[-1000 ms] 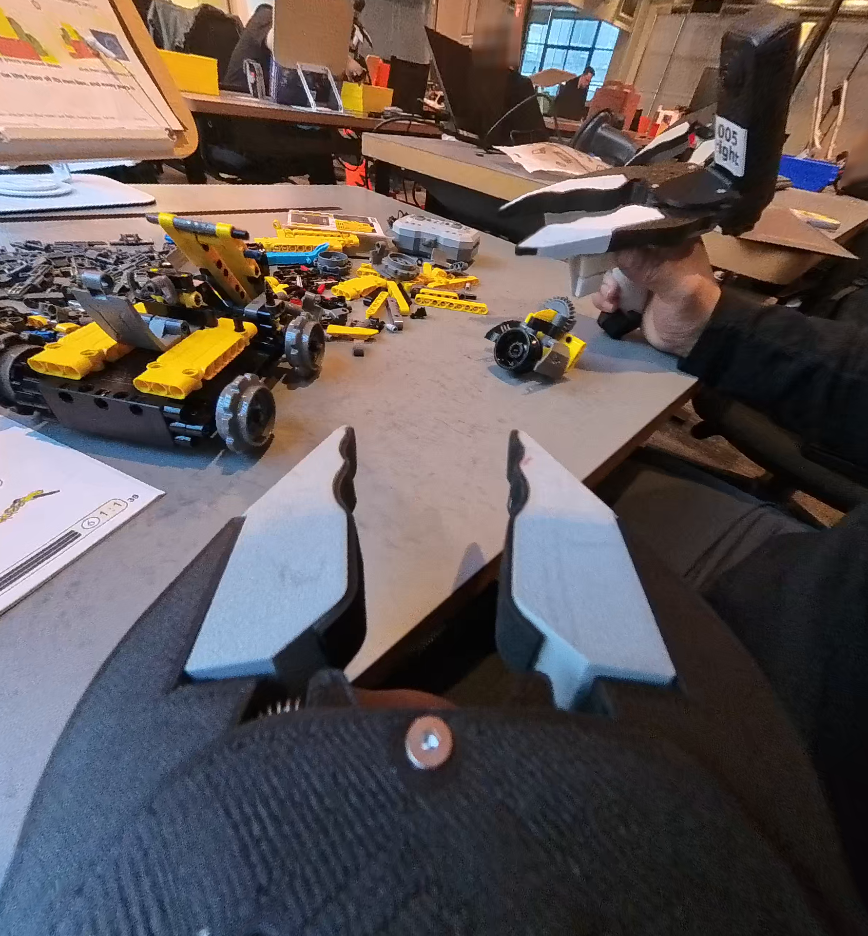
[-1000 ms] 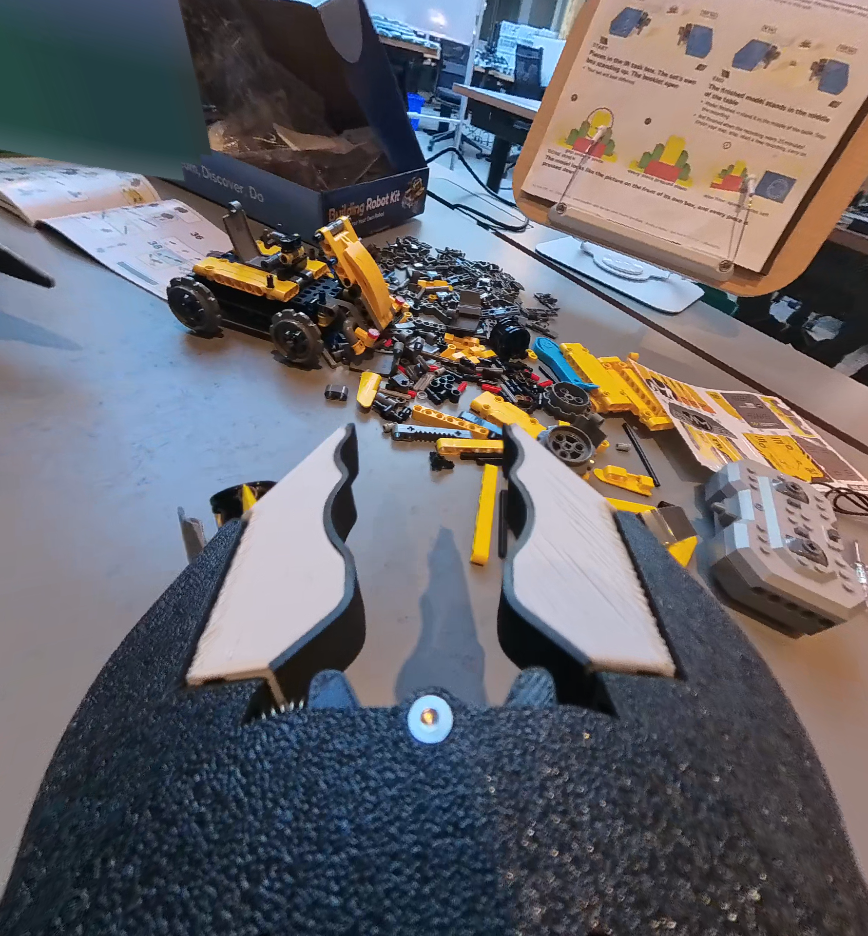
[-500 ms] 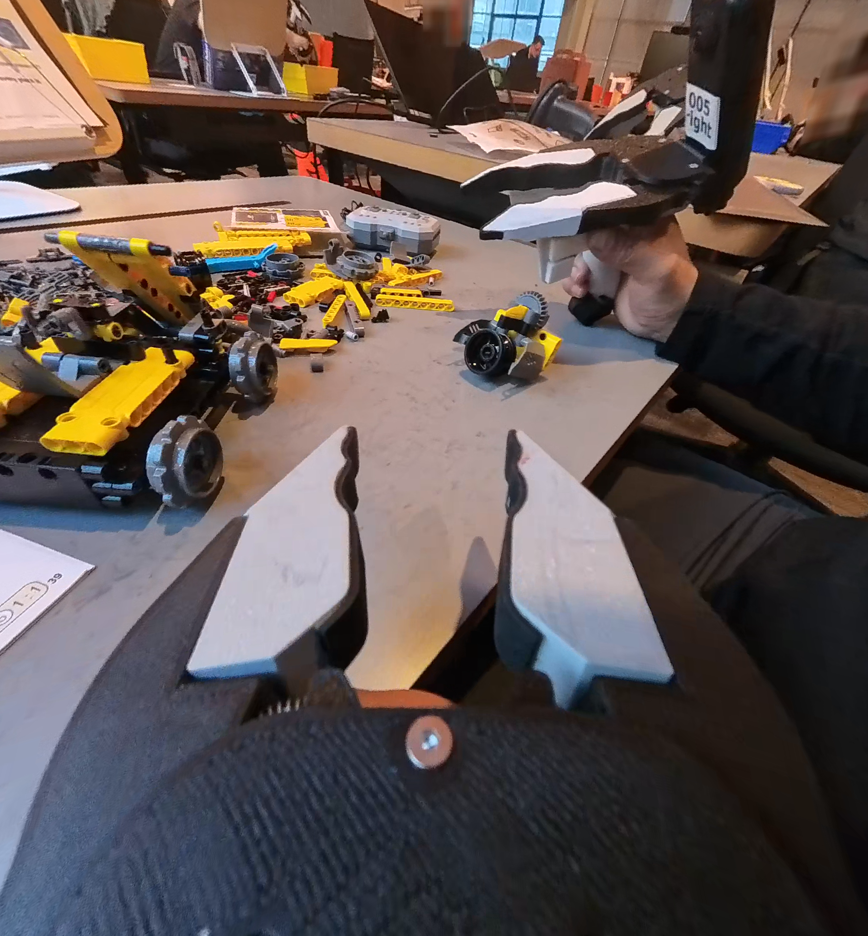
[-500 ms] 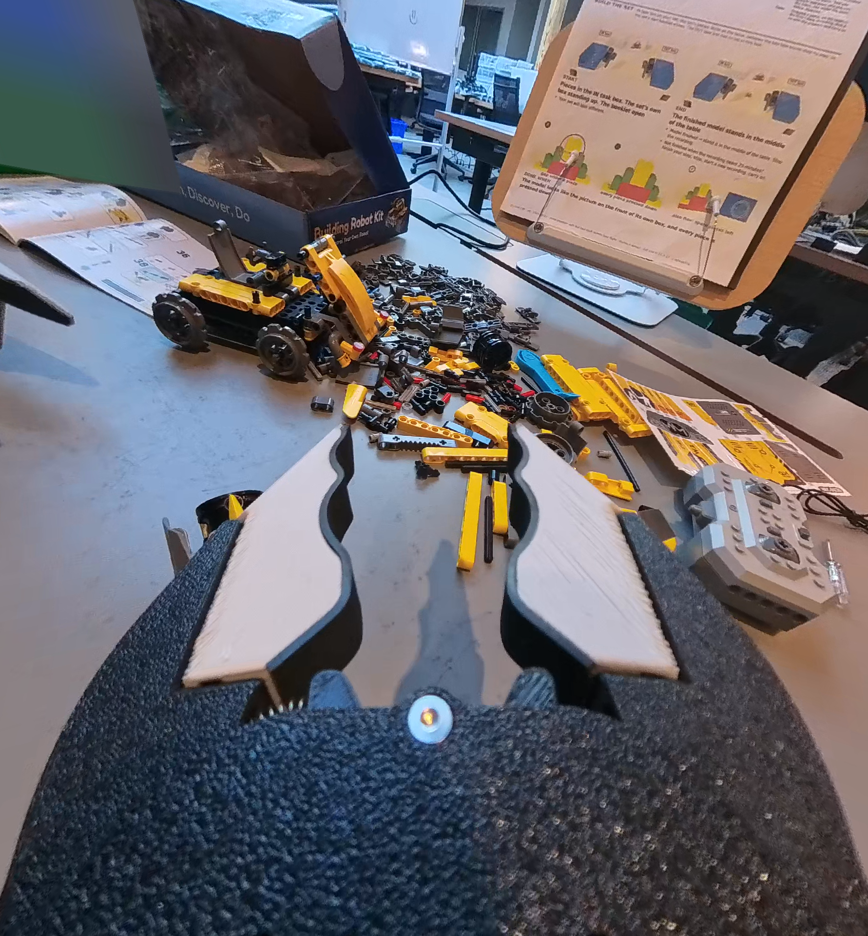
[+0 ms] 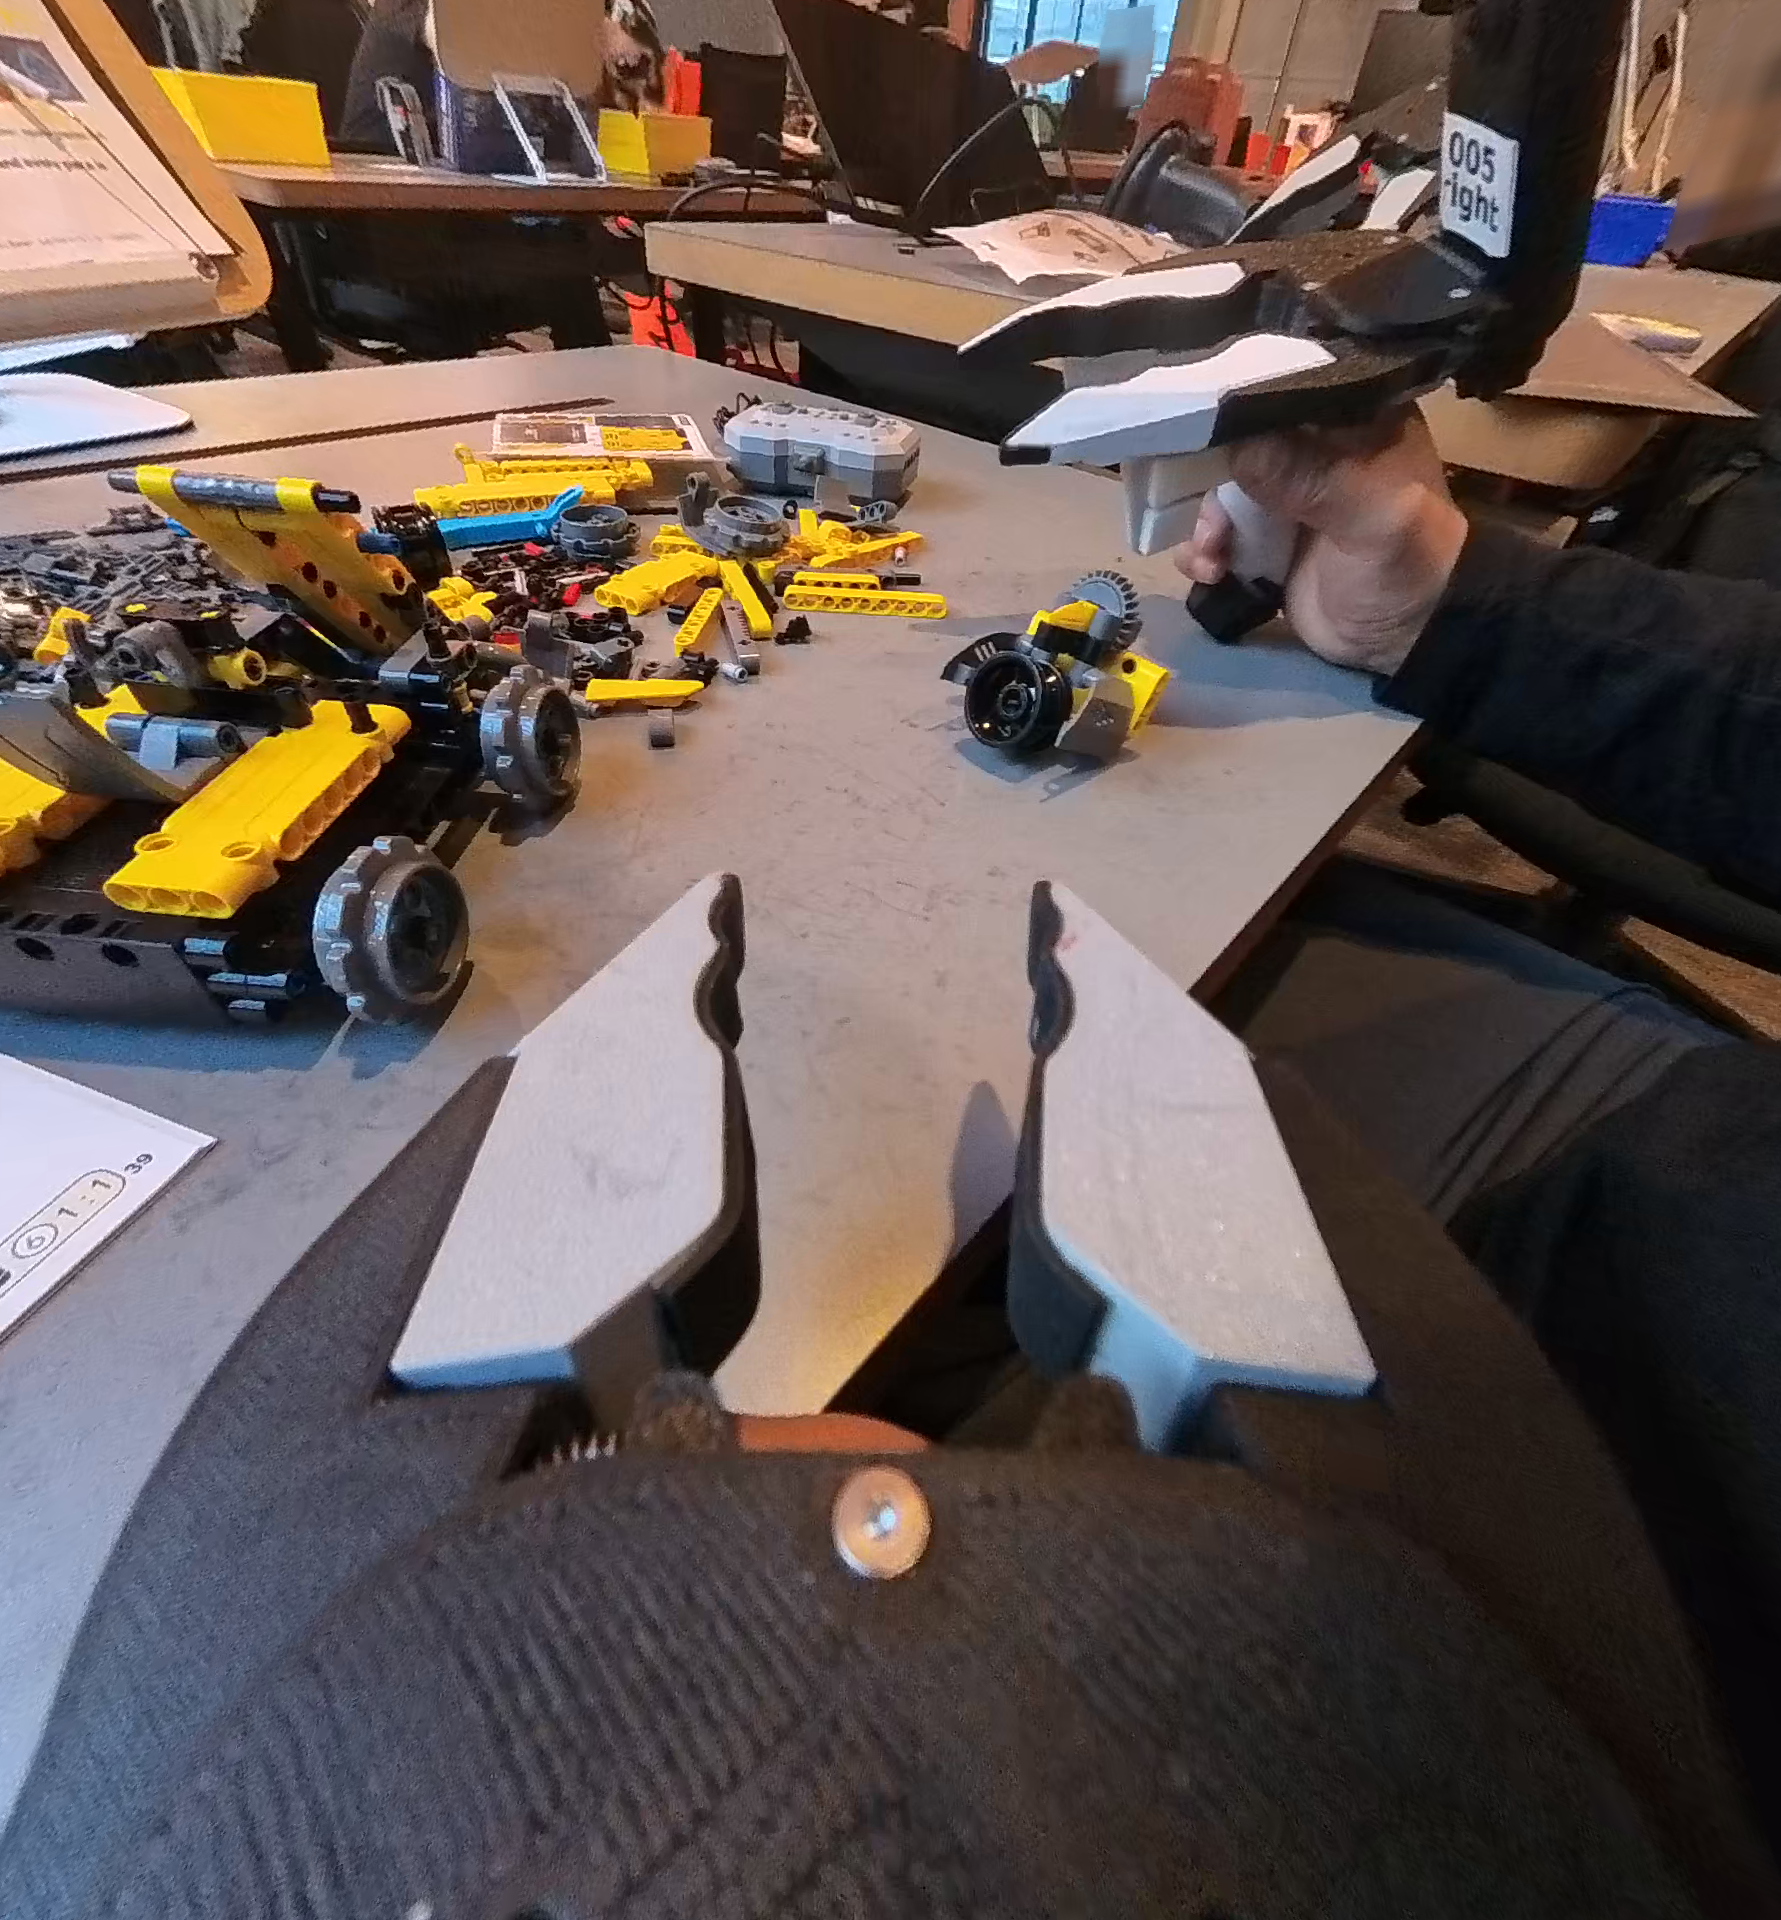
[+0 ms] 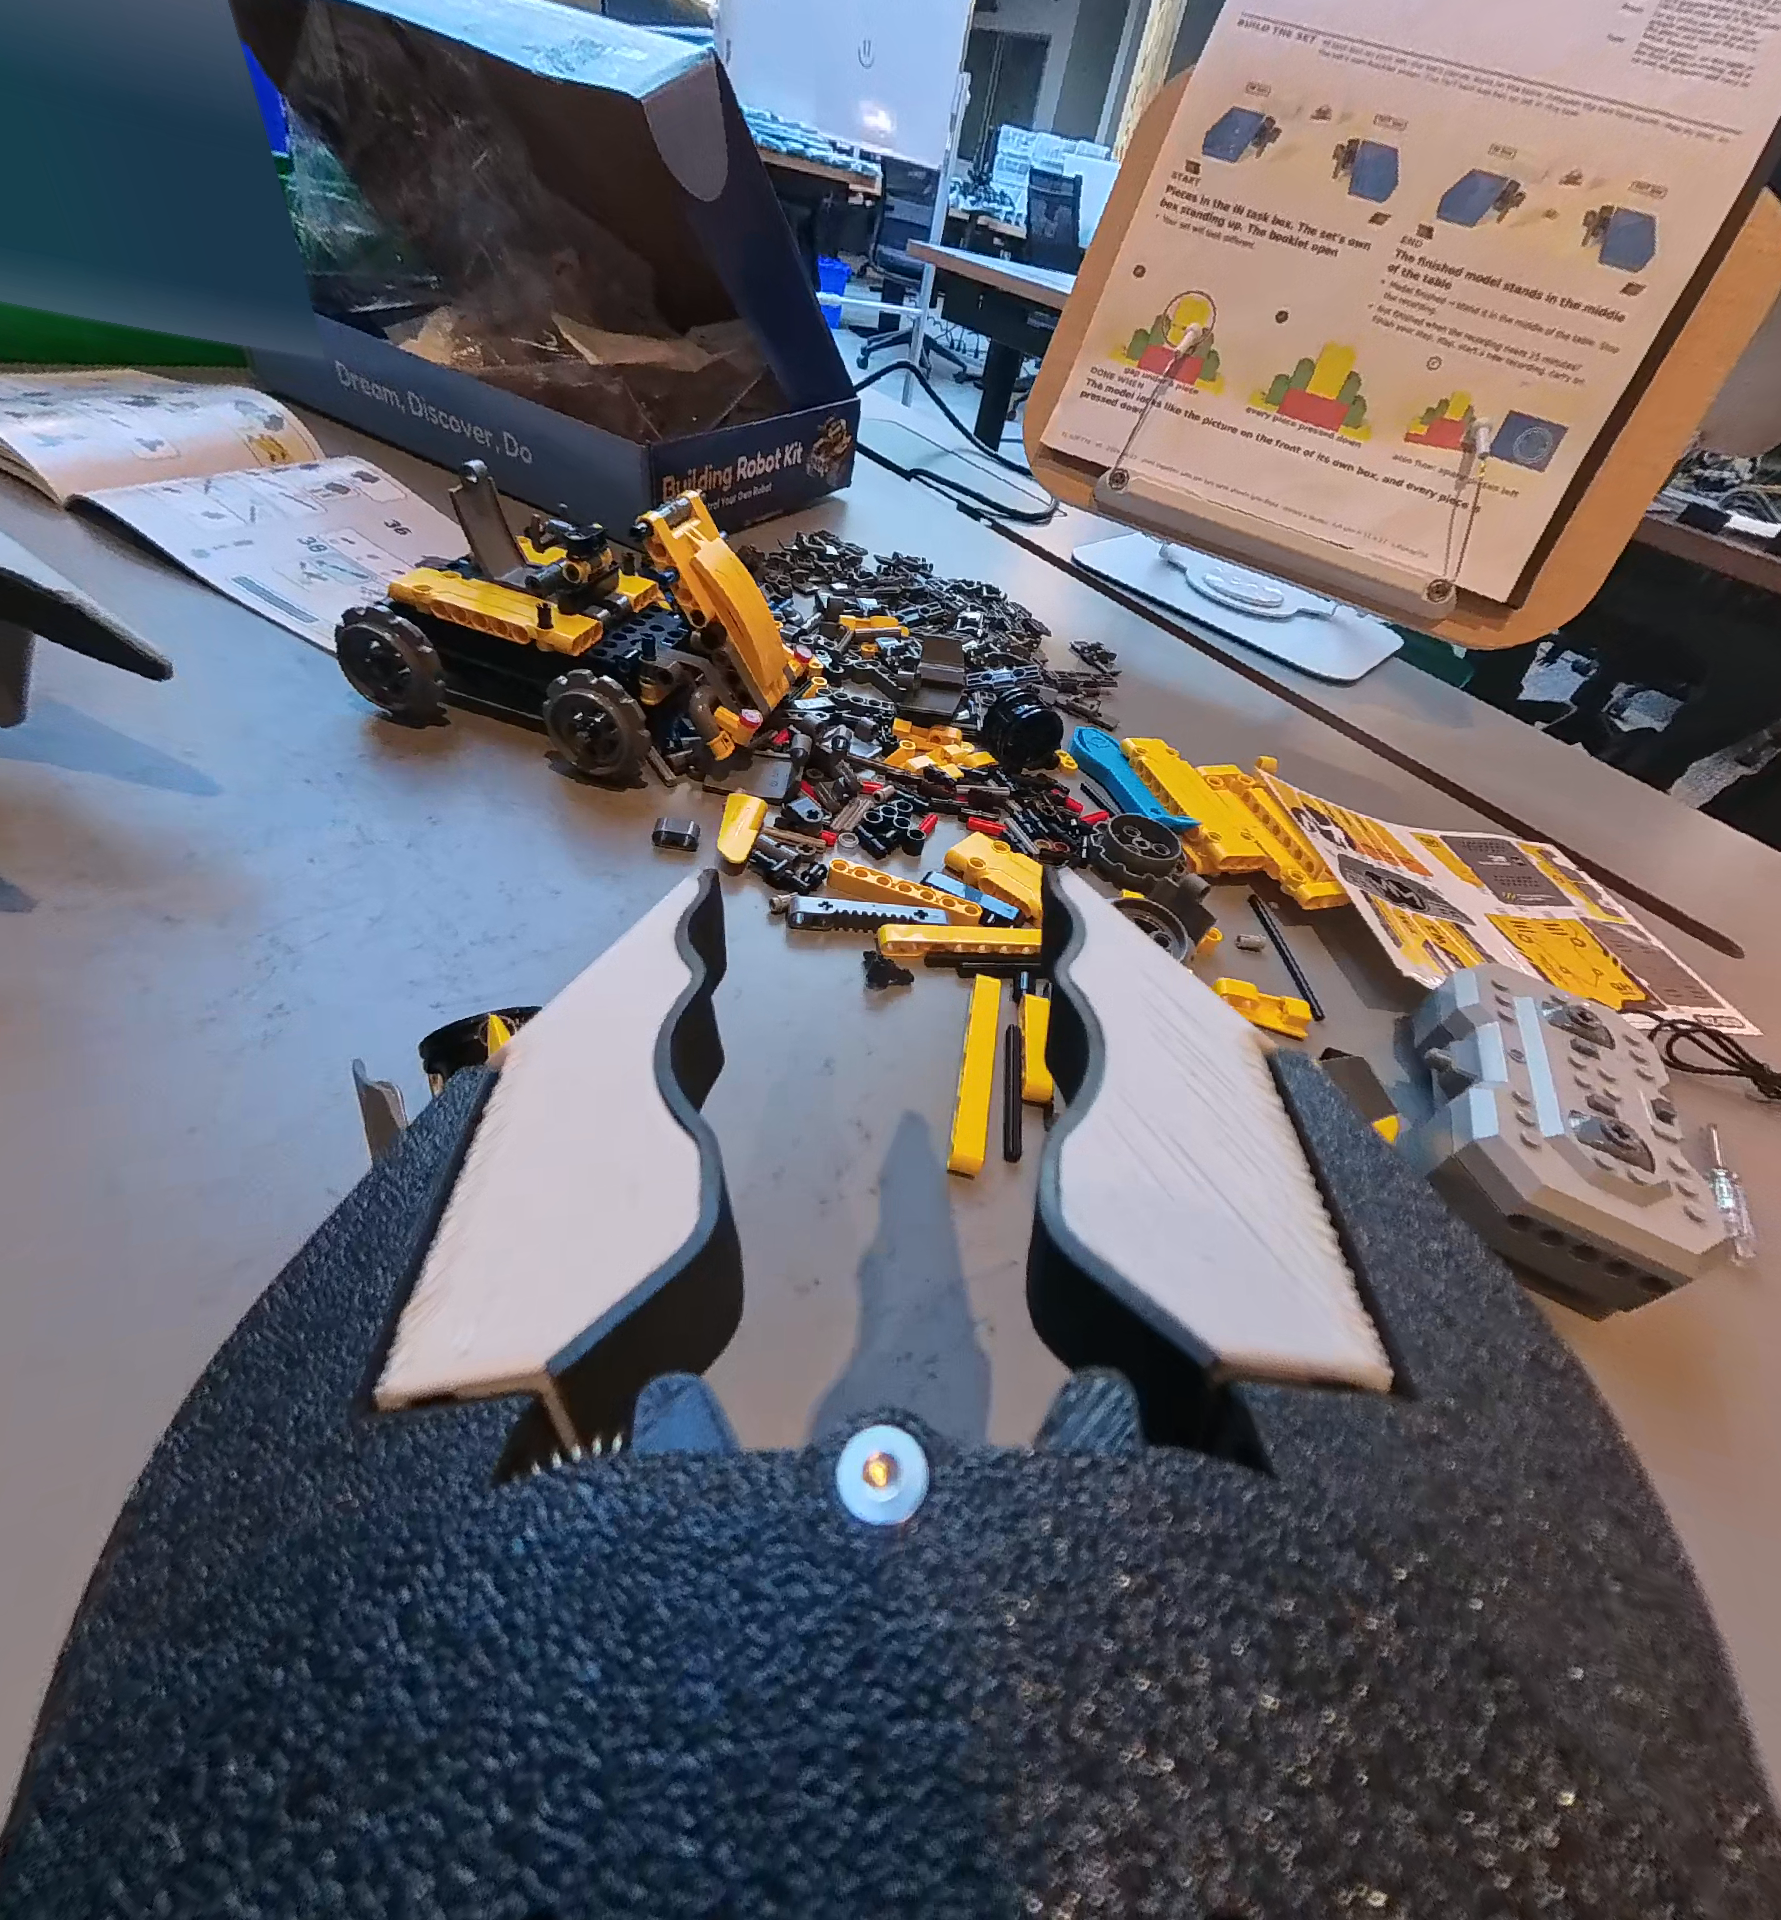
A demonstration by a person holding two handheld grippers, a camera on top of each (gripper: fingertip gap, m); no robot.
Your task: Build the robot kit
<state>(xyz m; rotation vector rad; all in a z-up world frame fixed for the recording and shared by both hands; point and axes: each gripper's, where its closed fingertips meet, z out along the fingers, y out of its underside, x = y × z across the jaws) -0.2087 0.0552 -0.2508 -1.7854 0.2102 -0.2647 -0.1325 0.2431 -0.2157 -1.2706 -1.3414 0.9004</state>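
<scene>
- Right wrist view: the right gripper hangs above the grey table, jaws apart with nothing between them. A long yellow beam lies on the table straight below the gap, its long axis running nearly along the fingers; a black axle lies parallel, just beside it.
- Ahead of the tips: a scatter of loose yellow and black pieces. Right of the right finger: a grey hub block.
- Farther ahead and left: the part-built yellow vehicle, backed by an open dark box.
- Left wrist view: the left gripper has its jaws apart and empty, over bare table near the edge. The part-built yellow vehicle stands left of the jaws; a small wheel assembly lies ahead and right, nearer the right gripper, which a hand holds above it.
</scene>
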